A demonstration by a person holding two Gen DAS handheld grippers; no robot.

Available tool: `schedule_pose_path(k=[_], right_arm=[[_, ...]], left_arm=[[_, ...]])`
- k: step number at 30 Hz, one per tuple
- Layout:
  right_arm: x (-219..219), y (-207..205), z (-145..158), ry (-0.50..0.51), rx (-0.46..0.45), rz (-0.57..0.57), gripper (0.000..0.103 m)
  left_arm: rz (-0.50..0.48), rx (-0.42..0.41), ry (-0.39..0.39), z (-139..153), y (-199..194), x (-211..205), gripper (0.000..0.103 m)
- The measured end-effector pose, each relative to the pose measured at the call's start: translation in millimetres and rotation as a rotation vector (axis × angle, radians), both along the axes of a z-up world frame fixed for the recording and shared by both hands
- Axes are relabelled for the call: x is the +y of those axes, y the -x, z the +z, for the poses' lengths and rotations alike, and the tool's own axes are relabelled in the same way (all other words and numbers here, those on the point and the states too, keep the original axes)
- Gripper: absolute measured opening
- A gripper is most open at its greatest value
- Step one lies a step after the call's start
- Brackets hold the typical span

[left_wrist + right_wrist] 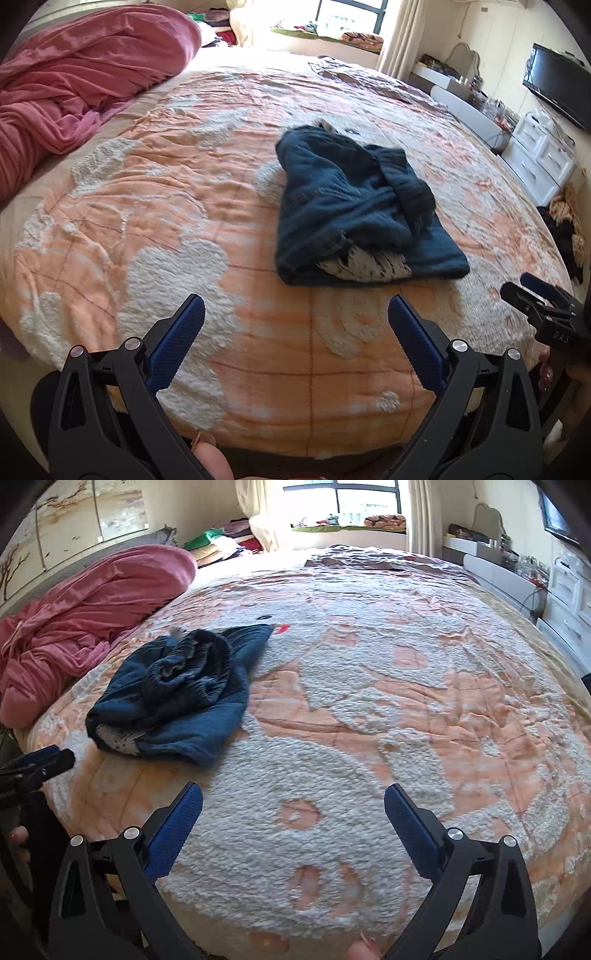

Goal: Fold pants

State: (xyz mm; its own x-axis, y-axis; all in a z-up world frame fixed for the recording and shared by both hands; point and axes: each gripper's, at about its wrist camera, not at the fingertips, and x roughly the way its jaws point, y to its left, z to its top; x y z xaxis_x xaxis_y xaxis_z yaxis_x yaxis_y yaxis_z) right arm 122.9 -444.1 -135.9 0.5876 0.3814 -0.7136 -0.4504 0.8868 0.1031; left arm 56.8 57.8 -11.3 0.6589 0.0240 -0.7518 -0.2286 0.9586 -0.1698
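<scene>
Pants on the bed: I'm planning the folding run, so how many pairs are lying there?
1. A single dark blue pair of pants lies bunched on the orange and white blanket, ahead of both open tools. The pink duvet could hide more.

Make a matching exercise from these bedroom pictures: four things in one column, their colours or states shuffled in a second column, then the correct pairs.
Column one:
1. pants
2. duvet
3. bedspread
4. left gripper

Column two:
A. pink, heaped at the bed's far left
B. open, holding nothing
C. dark blue, bundled in a pile
D. peach with fluffy white patches

Pairs: 1-C, 2-A, 3-D, 4-B
</scene>
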Motion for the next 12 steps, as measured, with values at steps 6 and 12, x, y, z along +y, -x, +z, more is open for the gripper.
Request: schedule_pose_path(k=[6, 12], right_arm=[[-94.1, -56.7, 7.8, 0.007, -0.02, -0.273, 0.098], [-214.3, -148.2, -9.2, 0.14, 0.034, -0.583, 0.098]], left_arm=[[0.181, 0.098, -0.126, -8.3, -43.7, 92.4, 0.093], [0.305, 0.196, -0.196, -36.5, -105.6, 187.6, 0.093]])
